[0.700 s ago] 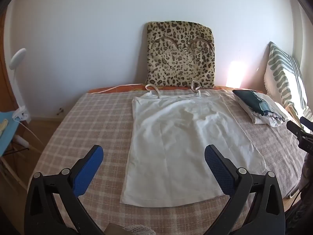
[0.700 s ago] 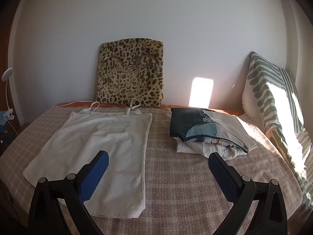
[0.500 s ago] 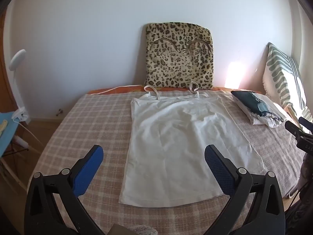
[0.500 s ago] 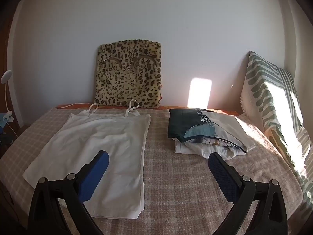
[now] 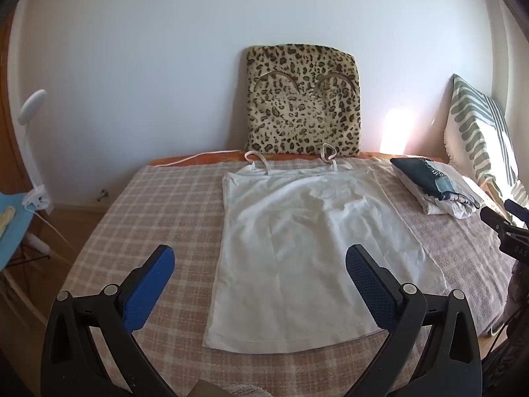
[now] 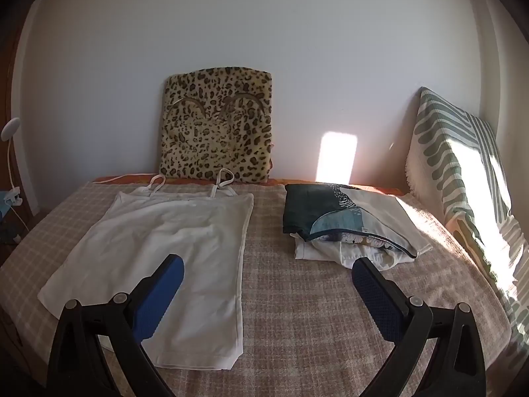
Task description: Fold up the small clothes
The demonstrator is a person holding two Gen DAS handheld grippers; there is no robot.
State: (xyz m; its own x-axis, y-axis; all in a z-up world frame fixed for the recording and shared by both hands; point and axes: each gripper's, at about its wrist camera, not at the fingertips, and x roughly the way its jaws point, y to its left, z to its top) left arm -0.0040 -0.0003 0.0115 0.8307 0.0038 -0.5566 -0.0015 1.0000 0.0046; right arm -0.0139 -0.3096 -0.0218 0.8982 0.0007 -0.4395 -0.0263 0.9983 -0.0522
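A white strappy top (image 5: 310, 244) lies flat and unfolded on the checked bedspread (image 5: 158, 218), straps toward the wall; it also shows in the right wrist view (image 6: 172, 248). My left gripper (image 5: 259, 264) is open and empty, held above the bed in front of the top's lower hem. My right gripper (image 6: 267, 273) is open and empty, above the bed to the right of the top; its tip shows at the right edge of the left wrist view (image 5: 506, 225).
A stack of folded clothes (image 6: 347, 228) with a dark teal piece on it lies right of the top. A leopard cushion (image 5: 302, 99) leans on the wall. A striped pillow (image 6: 463, 172) stands at the right. A white lamp (image 5: 31, 109) and blue table stand left.
Both grippers have drawn back and risen slightly, so the bed looks a little farther away. Both stay open. The top has not moved.
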